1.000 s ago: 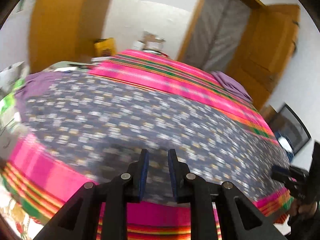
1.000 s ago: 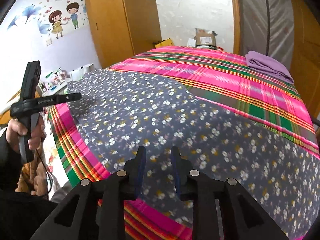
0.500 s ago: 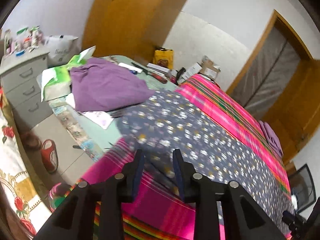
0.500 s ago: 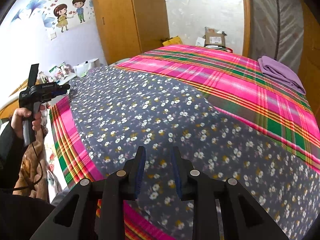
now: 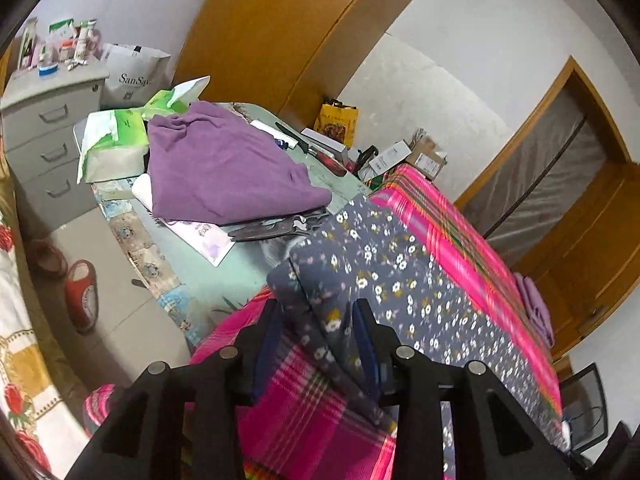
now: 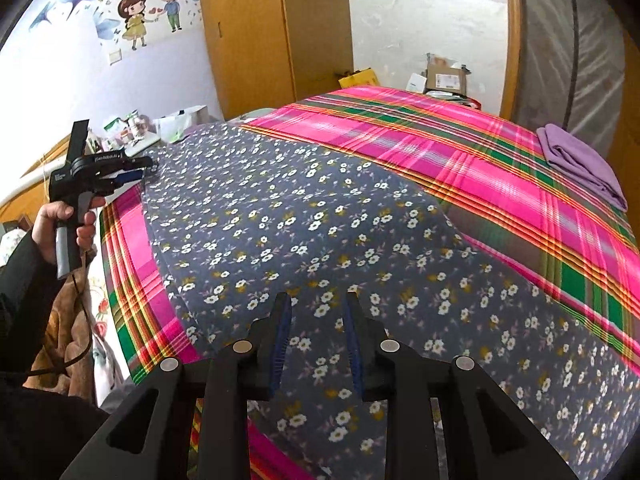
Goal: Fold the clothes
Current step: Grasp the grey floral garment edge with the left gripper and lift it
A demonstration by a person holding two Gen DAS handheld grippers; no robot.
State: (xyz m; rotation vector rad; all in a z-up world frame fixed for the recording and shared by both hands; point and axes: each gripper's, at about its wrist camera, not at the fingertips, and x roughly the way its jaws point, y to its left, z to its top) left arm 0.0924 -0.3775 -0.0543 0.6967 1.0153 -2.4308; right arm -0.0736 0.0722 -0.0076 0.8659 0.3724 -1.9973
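- Currently, the grey floral garment [image 6: 320, 216] is spread flat across the near half of the bed [image 6: 460, 148], which is covered by a pink plaid blanket; a strip of blanket is left bare along the garment's left edge and a broad band beyond its far edge.
- At the bed's left corner, the garment's corner [image 5: 316, 280] is seen doubled into a thick fold, with the left gripper [image 5: 316, 328] set around it.
- The left gripper's jaws have just been opening and are seen spread wide; the folded corner lies between them, and the pads are not seen pressing on it.
- The right gripper [image 6: 316, 320] is held above the garment's near edge with its jaws partly apart and nothing between them.
- Beyond the bed's left edge, a low surface [image 5: 224, 264] is crowded by a purple cloth [image 5: 224, 172], tissue packs and papers, so little room is left on that side.
- A folded purple cloth [image 6: 580, 160] is placed at the far right edge of the bed, well apart from the garment.
- The person's left hand [image 6: 60, 228] is seen on the gripper handle in the right wrist view; the sleeve is cut off by the frame.
- The garment's right end is cut off by both views, and whether the right gripper touches the cloth cannot be told.
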